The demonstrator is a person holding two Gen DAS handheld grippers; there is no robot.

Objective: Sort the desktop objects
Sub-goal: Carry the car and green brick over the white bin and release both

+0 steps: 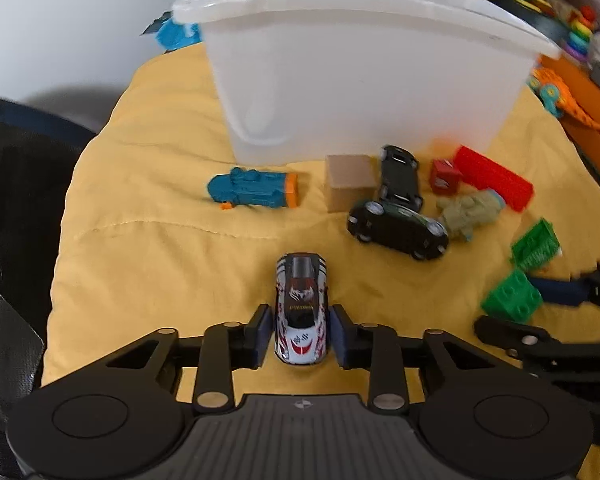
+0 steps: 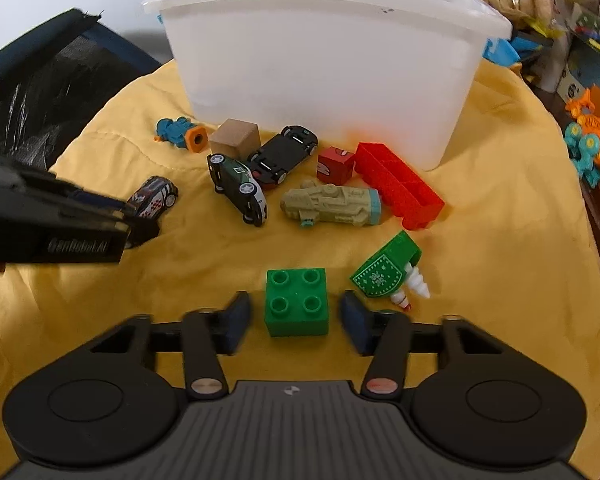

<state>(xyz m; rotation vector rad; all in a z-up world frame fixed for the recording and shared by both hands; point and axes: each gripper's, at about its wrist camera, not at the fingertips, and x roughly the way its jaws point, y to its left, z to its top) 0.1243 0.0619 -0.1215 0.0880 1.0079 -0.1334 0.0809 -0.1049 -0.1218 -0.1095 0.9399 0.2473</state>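
I count three toy cars on the yellow cloth (image 2: 480, 240): a white patterned car (image 1: 301, 312), a dark green car (image 2: 238, 189) on its side and a black car (image 2: 283, 153) flipped wheels-up. My left gripper (image 1: 301, 334) has its pads set close along the white car's flanks; I cannot tell if they press it. My right gripper (image 2: 296, 316) stands spread either side of the single green studded brick (image 2: 297, 301), gaps showing on both sides. There are two rocket-like toys, one teal (image 2: 180, 131), one tan (image 2: 332, 204), plus one wooden cube (image 2: 236, 138), one red cube (image 2: 334, 165), one red tray (image 2: 398, 184) and one white bin (image 2: 324, 72) behind them all.
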